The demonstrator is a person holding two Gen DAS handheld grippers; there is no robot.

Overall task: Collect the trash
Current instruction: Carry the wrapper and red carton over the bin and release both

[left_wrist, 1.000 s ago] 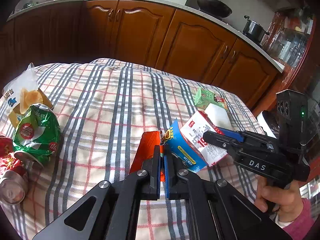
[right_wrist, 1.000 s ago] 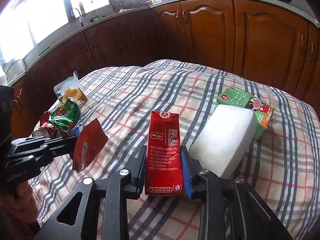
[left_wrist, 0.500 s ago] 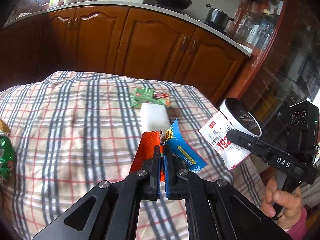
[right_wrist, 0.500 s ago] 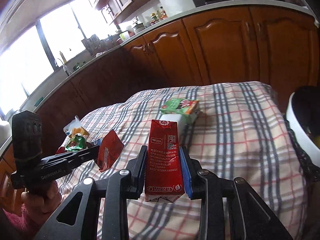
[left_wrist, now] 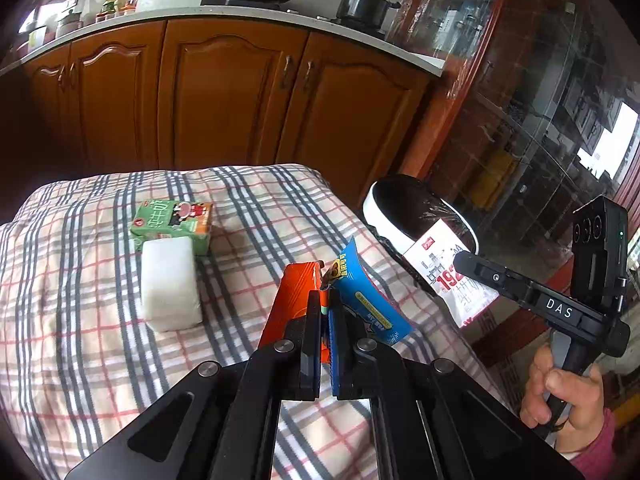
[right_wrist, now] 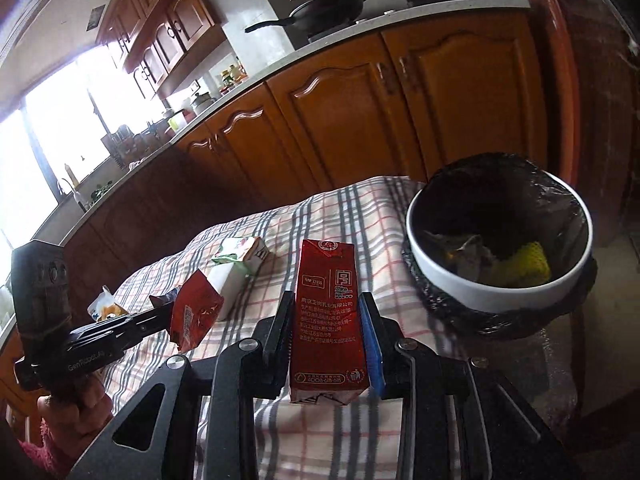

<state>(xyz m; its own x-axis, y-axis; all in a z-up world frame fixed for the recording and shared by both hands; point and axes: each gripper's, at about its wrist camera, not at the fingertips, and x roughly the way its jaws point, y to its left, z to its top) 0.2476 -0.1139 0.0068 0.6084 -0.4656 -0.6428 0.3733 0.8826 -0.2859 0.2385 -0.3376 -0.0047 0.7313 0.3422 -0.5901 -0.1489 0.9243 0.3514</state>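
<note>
My left gripper (left_wrist: 325,300) is shut on two thin wrappers, an orange-red wrapper (left_wrist: 296,292) and a blue wrapper (left_wrist: 370,304), held above the plaid-covered table (left_wrist: 80,340). Between the pads of my right gripper (right_wrist: 328,304) stands a red drink carton (right_wrist: 328,320), upright and gripped by its sides. A white trash bin (right_wrist: 500,300) lined with a black bag stands just off the table's right edge, ahead and to the right of the carton. Yellow and grey scraps lie inside it. In the left wrist view the carton hangs in front of the bin's rim (left_wrist: 376,204).
A green milk carton (left_wrist: 172,220) and a white foam block (left_wrist: 170,284) lie together on the cloth. Wooden cabinets (left_wrist: 224,96) under a counter with a pan and a pot run behind the table. A glass-fronted cabinet (left_wrist: 520,120) stands to the right.
Both grippers have swung right across the table with their loads still held. The cans and bags at the left have left view, and the bin has come into view close by.
</note>
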